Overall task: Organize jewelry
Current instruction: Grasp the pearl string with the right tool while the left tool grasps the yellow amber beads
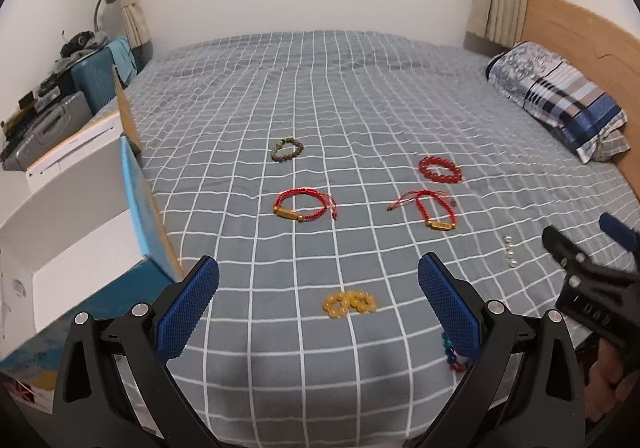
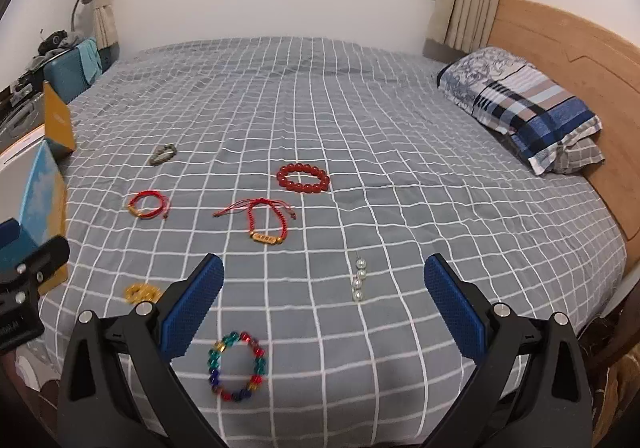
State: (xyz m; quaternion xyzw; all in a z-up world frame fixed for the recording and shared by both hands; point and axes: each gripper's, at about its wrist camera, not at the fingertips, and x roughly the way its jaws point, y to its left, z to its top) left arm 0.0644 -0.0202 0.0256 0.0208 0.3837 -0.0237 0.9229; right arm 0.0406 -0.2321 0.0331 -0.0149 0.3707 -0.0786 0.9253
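An open white-lined blue cardboard box [image 1: 76,232] at the bed's [image 1: 360,88] left edge looks empty. Bracelets lie scattered; yellow bead bracelet [image 1: 350,303] nearest. Left tool [image 1: 318,280] and right tool [image 2: 324,280] both gape apart, holding nothing.

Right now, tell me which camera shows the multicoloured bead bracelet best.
The right wrist view: the multicoloured bead bracelet lies whole and unobstructed on the bedsheet. The left wrist view shows only a few beads beside one finger.

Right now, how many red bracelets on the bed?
3. Red bead bracelet lies farthest back, toward the pillow. Red cord bracelet with loose ends sits just in front of it. Second red cord bracelet lies left, nearer the box. None look hidden.
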